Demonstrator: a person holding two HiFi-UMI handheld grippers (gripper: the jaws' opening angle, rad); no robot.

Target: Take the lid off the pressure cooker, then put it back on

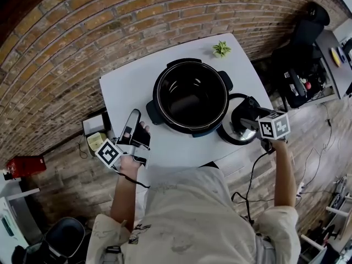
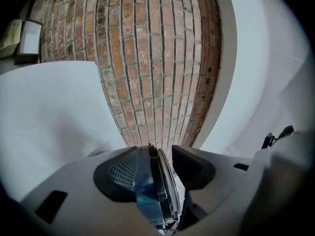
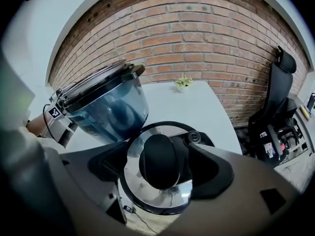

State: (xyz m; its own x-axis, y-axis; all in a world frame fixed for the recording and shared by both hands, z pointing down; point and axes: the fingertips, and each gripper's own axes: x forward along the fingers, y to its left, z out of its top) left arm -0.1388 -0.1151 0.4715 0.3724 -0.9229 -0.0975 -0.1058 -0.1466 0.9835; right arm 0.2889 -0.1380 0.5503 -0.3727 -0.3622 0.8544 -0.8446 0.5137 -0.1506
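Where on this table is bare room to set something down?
Widest bare patch: the far-left corner of the table, beyond the left gripper. A smaller one lies between the cooker and the plant. The right edge is crowded by the lid and right gripper.

This looks like a lab or workroom, not a home kitchen. A bare brick wall point(image 1: 82, 26) runs across twelve o'clock. A black office chair point(image 1: 309, 22) and a cluttered equipment desk point(image 1: 329, 56) stand at two o'clock, and loose cables point(image 1: 318, 166) lie on the wood floor point(image 1: 308, 128) at four.
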